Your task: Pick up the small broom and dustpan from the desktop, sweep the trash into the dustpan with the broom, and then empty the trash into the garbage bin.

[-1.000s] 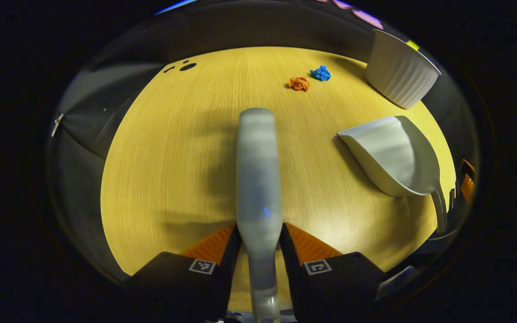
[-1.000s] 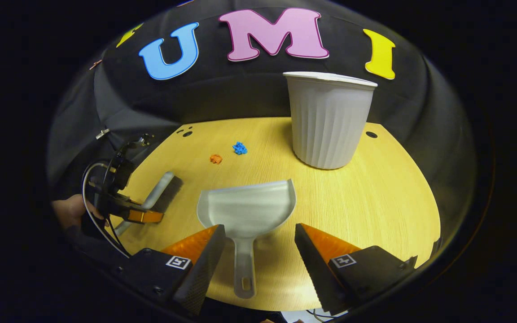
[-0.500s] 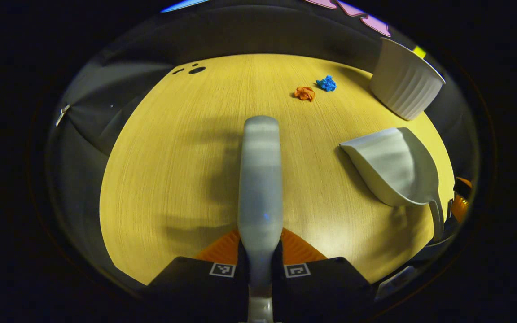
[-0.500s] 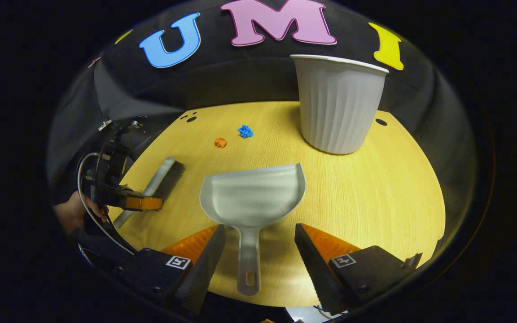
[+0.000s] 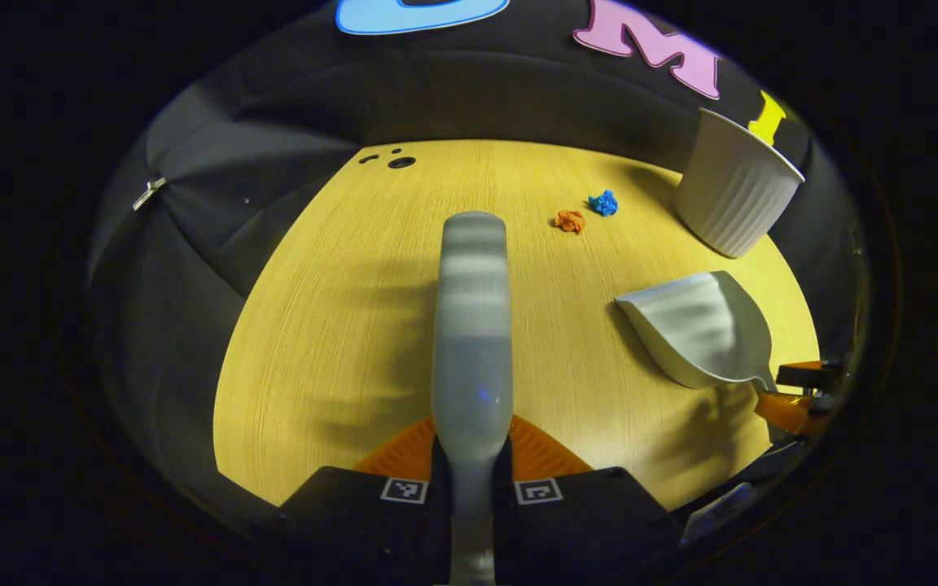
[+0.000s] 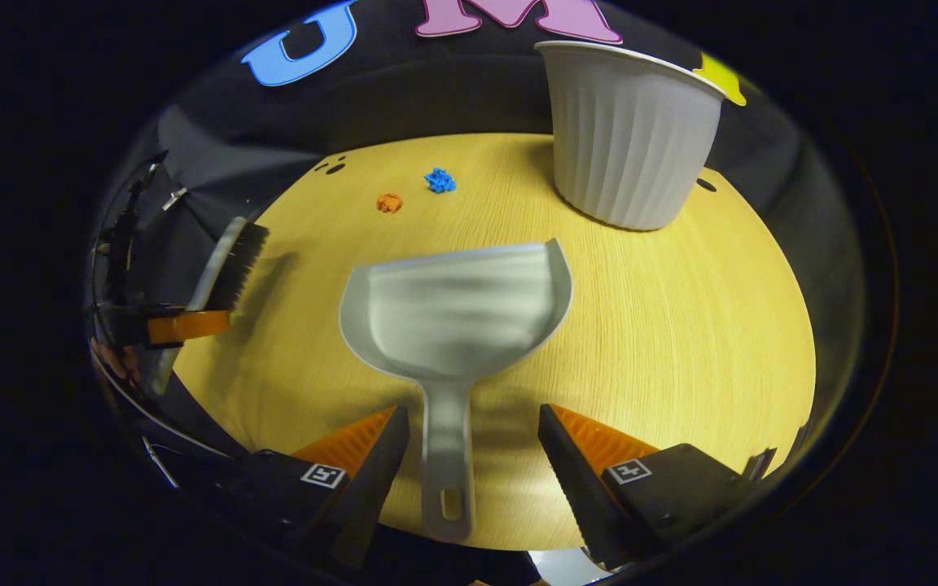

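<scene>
The desktop (image 5: 339, 325) takes up less of the left gripper view than it did a second ago, and more of the booth wall shows above it, so the left gripper's camera sits higher now. The garbage bin (image 6: 628, 138) stands upright at the far right of the desktop, closer and larger in the right gripper view than before. The dustpan (image 6: 457, 313) lies in front of the bin with its mouth toward the far edge, and it has grown in the right gripper view too. Its handle runs back between the fingers of the right gripper (image 6: 473, 456), which stand wide apart and touch nothing, same as a second ago. The broom (image 5: 471, 325) is clamped by its handle in the left gripper (image 5: 471, 468), both fingers pressed tight against it; a second ago they stood a little off the handle. In the right gripper view the broom (image 6: 229, 264) now hangs tilted off the desktop, left of the dustpan, bristles facing the pan. The orange scrap (image 5: 569, 220) and the blue scrap (image 5: 603, 203) lie close together, left of the bin, unmoved. The handle's end is cut off below the left gripper's fingers. The hand holding that gripper is a dim blur at the left edge of the right gripper view.
</scene>
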`<state>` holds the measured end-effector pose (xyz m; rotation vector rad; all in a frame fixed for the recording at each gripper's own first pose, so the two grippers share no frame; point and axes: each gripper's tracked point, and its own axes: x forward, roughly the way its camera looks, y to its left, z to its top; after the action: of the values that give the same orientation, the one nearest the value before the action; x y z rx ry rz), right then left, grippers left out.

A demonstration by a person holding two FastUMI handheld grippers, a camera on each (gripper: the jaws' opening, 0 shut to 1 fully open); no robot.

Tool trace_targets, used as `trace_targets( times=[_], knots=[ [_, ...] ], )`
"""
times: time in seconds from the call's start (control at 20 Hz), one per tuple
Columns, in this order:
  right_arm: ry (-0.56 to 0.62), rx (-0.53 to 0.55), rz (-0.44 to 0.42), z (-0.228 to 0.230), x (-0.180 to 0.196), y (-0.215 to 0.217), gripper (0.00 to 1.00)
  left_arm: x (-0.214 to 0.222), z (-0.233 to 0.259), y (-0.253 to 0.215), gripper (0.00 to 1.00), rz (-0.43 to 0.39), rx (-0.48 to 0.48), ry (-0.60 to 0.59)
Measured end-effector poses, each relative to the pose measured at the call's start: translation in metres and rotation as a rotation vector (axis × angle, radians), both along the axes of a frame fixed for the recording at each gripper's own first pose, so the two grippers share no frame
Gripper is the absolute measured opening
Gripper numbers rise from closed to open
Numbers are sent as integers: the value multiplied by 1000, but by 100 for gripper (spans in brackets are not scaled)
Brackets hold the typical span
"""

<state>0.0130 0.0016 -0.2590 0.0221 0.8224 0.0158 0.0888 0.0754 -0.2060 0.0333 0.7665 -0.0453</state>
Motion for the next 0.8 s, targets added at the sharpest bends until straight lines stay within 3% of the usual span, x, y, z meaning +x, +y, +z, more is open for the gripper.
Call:
trace_targets(
  times=[0.3,0.55,0.65,0.7,0.75,0.8],
  knots=[
    [98,-74,-10,-38,17,-2,100,-13,-2,2,25,37,-15,0],
    [76,-113,13,-36,30,3,98,-16,-2,5,25,66,-19,7],
    [84,-107,5,-37,33,6,83,-17,-2,5,25,68,-17,10],
    [84,-106,-3,-36,34,5,65,-16,-3,6,25,66,-14,13],
    [93,-102,-10,-37,34,2,60,-15,-3,6,25,65,-10,17],
    [100,-84,-12,-36,33,2,49,-12,-3,6,25,66,-8,20]
  ],
)
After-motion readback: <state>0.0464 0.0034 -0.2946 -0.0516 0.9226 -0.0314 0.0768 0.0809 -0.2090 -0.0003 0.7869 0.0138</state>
